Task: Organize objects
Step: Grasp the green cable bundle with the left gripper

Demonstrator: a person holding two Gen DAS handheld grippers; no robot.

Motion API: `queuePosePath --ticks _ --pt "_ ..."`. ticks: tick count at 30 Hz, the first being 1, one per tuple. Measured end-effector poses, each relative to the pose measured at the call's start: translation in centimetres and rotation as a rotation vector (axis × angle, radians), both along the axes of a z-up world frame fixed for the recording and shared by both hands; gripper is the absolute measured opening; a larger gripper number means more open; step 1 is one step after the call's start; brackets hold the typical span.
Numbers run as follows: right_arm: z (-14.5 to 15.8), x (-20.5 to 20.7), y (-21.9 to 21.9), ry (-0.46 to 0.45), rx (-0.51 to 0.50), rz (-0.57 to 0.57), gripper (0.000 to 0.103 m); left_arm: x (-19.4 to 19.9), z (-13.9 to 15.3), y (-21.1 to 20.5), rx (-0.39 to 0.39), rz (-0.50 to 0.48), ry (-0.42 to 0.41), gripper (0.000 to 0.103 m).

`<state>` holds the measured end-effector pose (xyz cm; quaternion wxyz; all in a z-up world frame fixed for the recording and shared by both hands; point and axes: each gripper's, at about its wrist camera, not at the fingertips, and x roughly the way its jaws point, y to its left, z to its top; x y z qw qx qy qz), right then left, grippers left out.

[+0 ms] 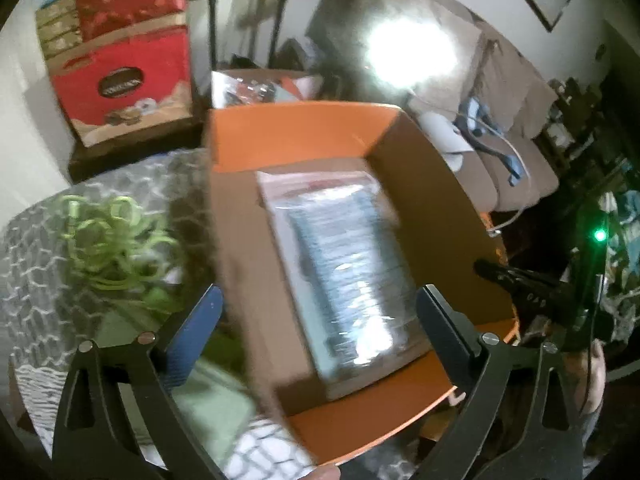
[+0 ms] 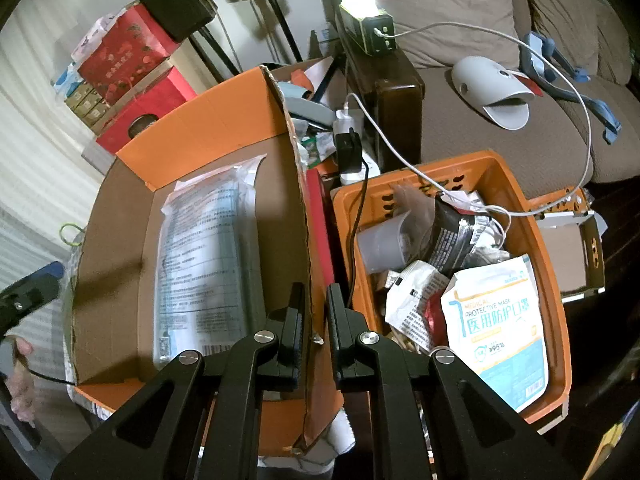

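An open cardboard box (image 1: pixel 248 248) with orange flaps fills the middle of the left wrist view. A clear plastic pack of masks (image 1: pixel 344 264) lies flat on its floor. My left gripper (image 1: pixel 320 292) hovers above the box, open wide, with nothing between its blue pads. In the right wrist view the same pack (image 2: pixel 204 252) lies in the box (image 2: pixel 120 240). My right gripper (image 2: pixel 315 290) is shut on the box's right side wall (image 2: pixel 306 220), pinching the cardboard edge. One left gripper finger (image 2: pixel 36 284) shows at the far left edge.
An orange basket (image 2: pixel 556 280) right of the box holds a white mask packet (image 2: pixel 500 332), a dark pouch and several other wrappers. Green rubber bands (image 1: pixel 108 240) lie left of the box. Red gift boxes (image 1: pixel 124 80) stand behind. A sofa (image 2: pixel 480 140), lamp (image 2: pixel 360 0) and white cable (image 2: pixel 580 120) are beyond.
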<state>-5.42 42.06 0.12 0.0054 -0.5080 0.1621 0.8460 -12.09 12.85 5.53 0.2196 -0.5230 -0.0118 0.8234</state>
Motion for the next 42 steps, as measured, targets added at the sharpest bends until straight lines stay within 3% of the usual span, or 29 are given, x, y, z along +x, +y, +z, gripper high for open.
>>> queuePosePath --ticks 12,23,34,42 --pt "0.0 0.0 0.0 0.000 -0.002 -0.001 0.011 0.1 -0.9 -7.9 -0.087 0.049 0.027 0.097" --pt "-0.1 0.0 -0.1 0.000 -0.002 -0.001 0.011 -2.4 -3.0 -15.5 -0.060 0.205 -0.014 0.097" --pt "-0.2 0.0 0.0 -0.003 0.008 0.000 0.011 -8.4 -5.2 -18.2 -0.072 0.244 -0.027 0.097" --pt "-0.2 0.0 -0.1 -0.004 0.011 0.000 0.011 -11.3 -8.2 -16.8 -0.040 0.186 -0.061 0.097"
